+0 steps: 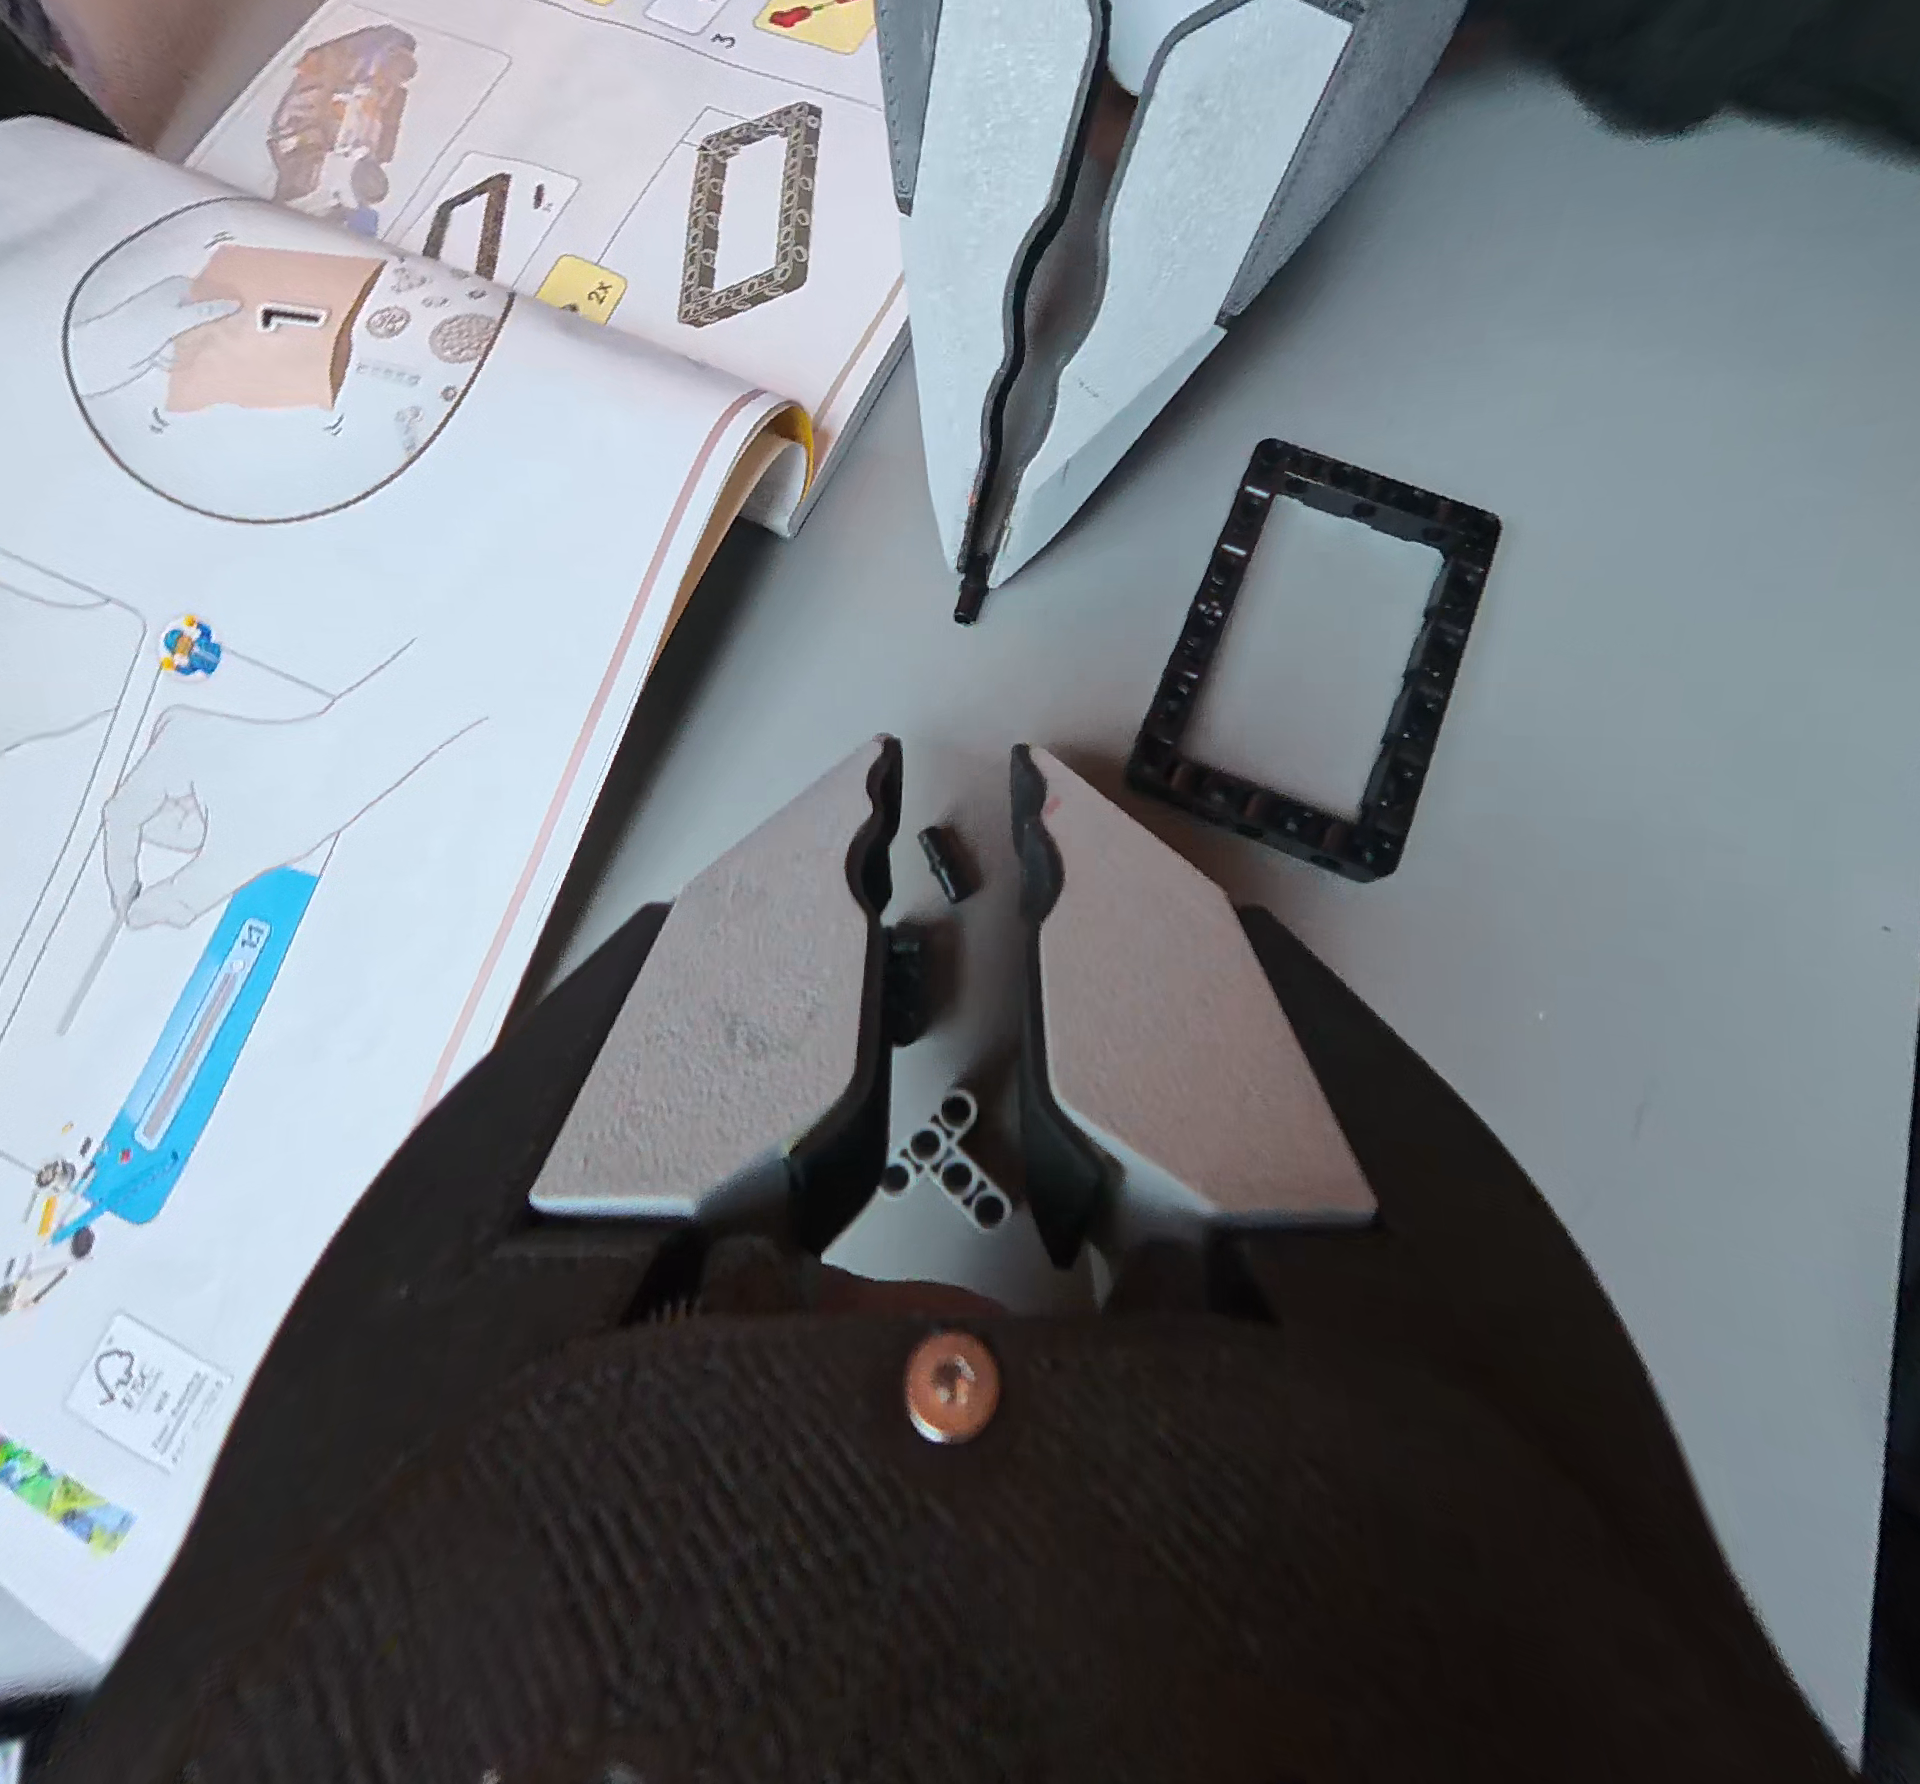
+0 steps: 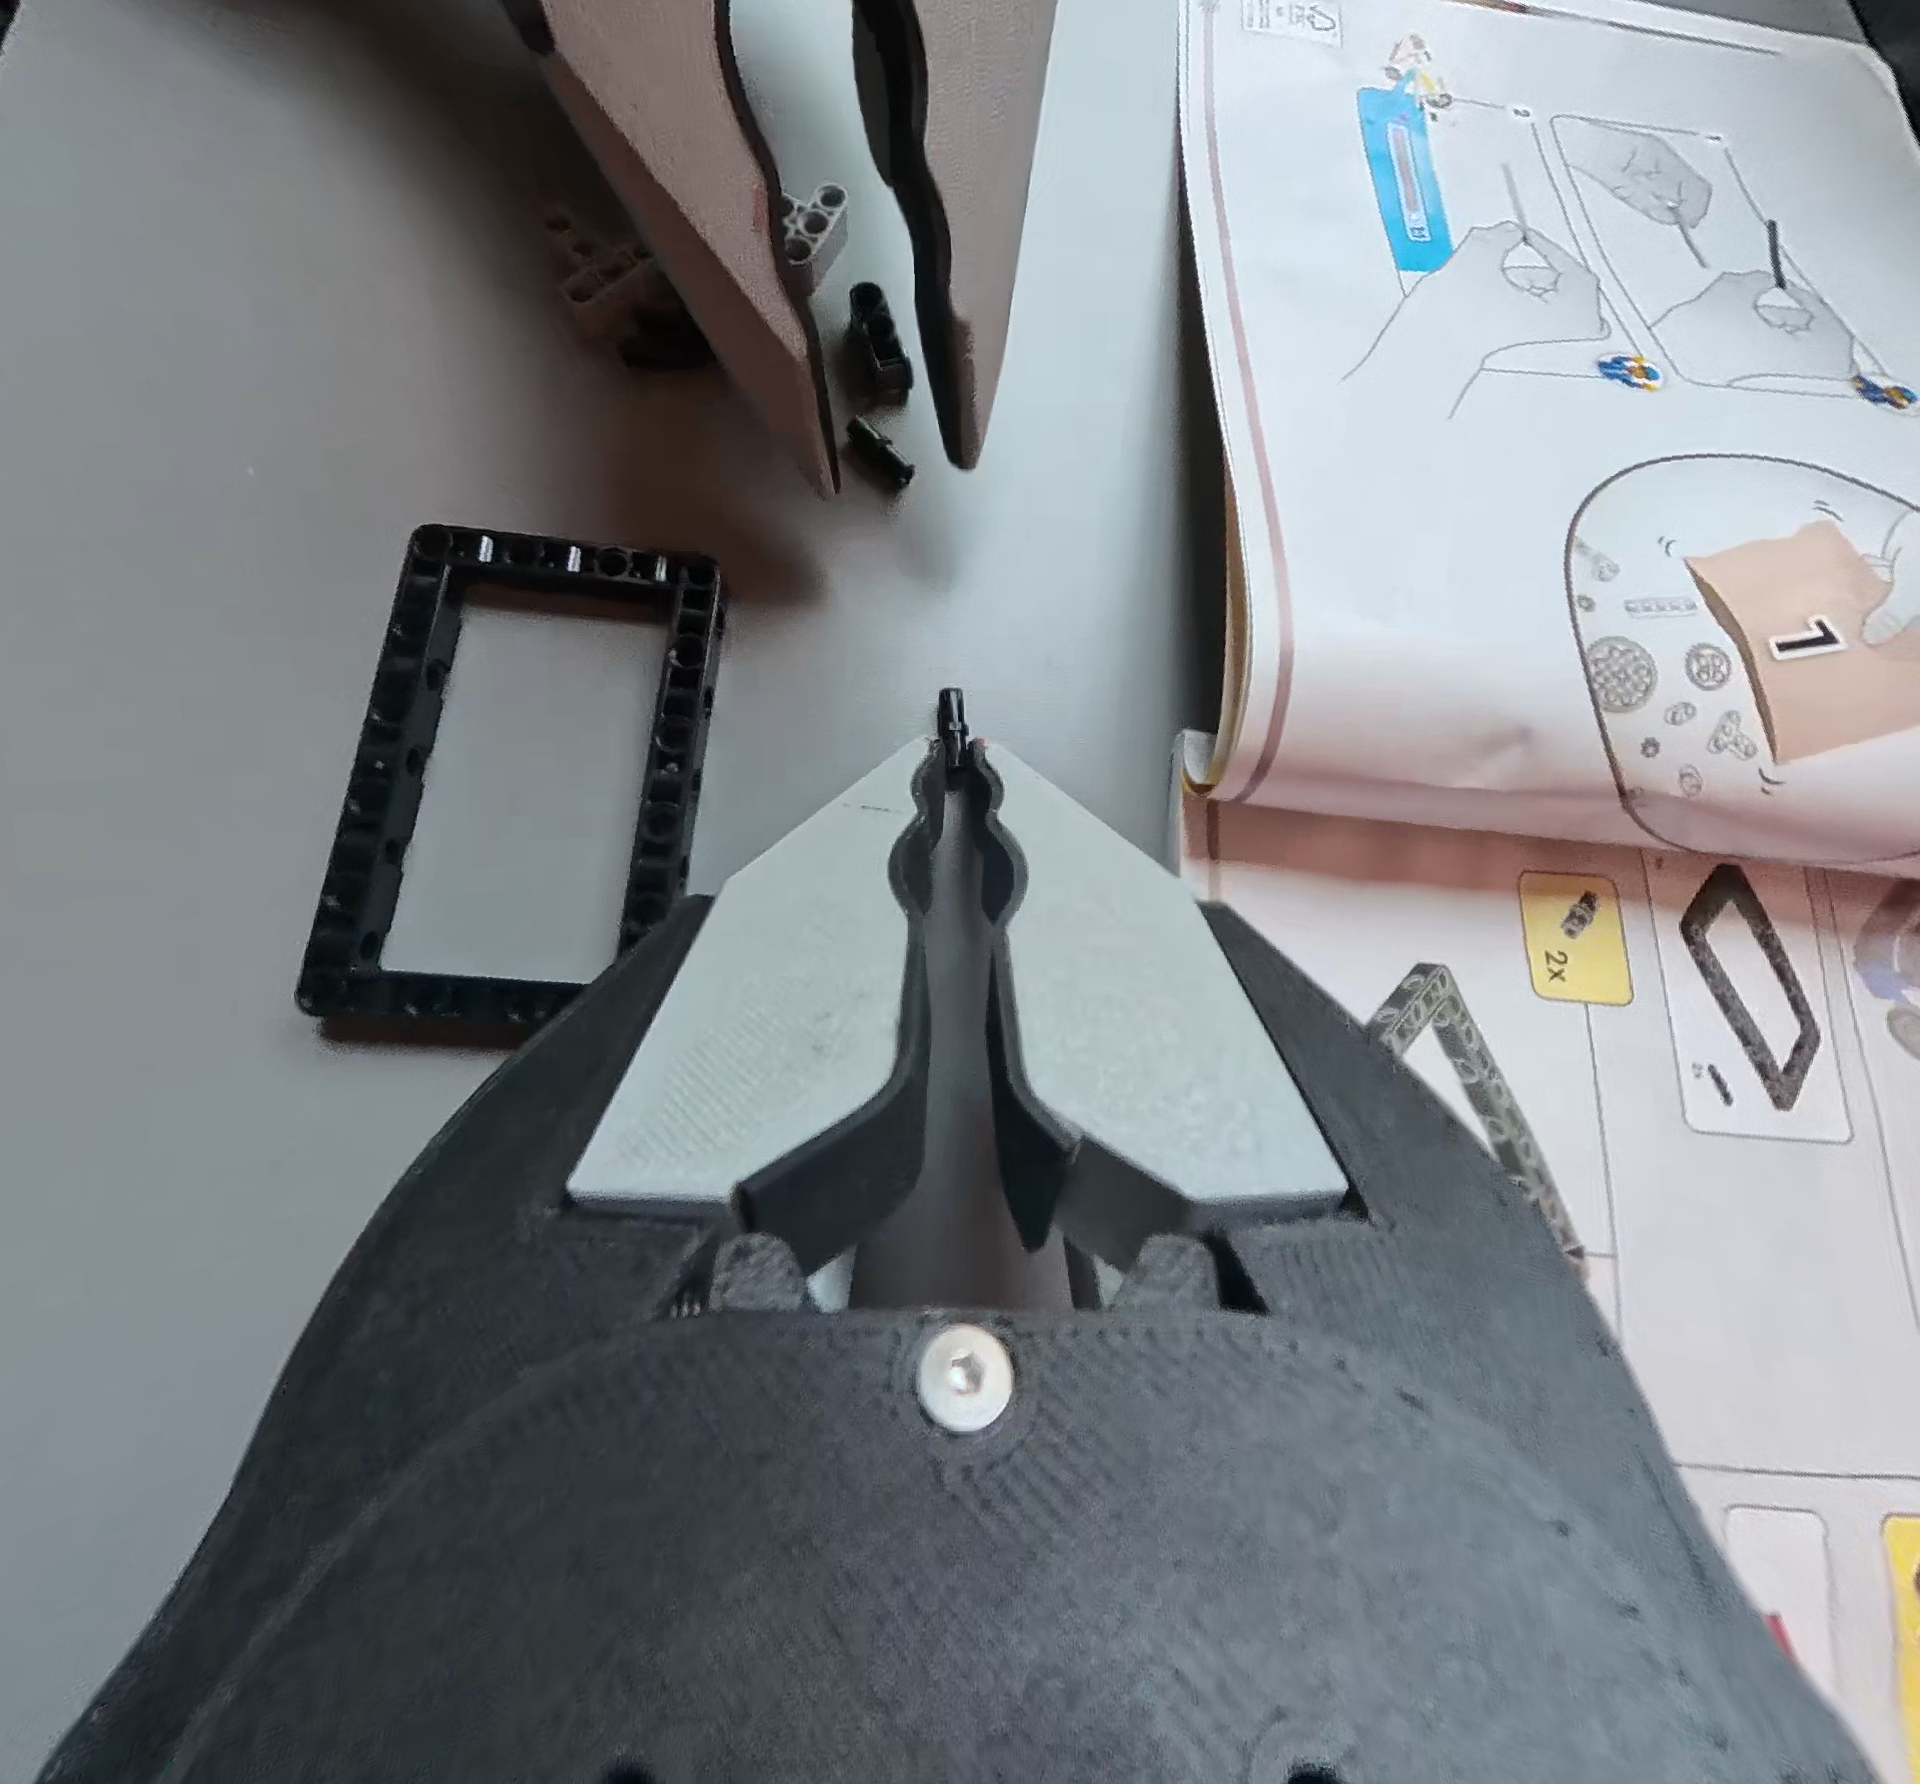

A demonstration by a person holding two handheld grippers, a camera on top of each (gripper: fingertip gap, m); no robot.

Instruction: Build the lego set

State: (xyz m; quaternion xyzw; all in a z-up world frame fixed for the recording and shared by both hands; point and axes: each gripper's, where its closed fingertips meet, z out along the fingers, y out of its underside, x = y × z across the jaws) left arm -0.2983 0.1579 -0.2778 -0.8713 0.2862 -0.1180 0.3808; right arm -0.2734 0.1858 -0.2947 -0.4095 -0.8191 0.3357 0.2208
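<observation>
A black rectangular lego frame (image 1: 1320, 659) lies flat on the grey table; it also shows in the right wrist view (image 2: 520, 778). My left gripper (image 1: 956, 758) is open, its fingers astride a small black pin (image 1: 948, 861) that lies loose on the table. A black connector (image 1: 906, 981) and a light grey T-shaped beam (image 1: 951, 1158) lie further back between the fingers. My right gripper (image 2: 954, 747) is shut on a small black pin (image 2: 952, 714) whose end sticks out of the tips. In the left wrist view it (image 1: 977, 581) points at my left gripper.
An open instruction booklet (image 1: 312, 591) lies left of the left gripper and, in the right wrist view (image 2: 1558, 487), right of the right gripper. A grey L-shaped beam (image 2: 1475, 1090) rests on its lower page. More small parts (image 2: 613, 280) sit behind the left gripper's finger. The grippers' ends are close to 5 centimeters from one another.
</observation>
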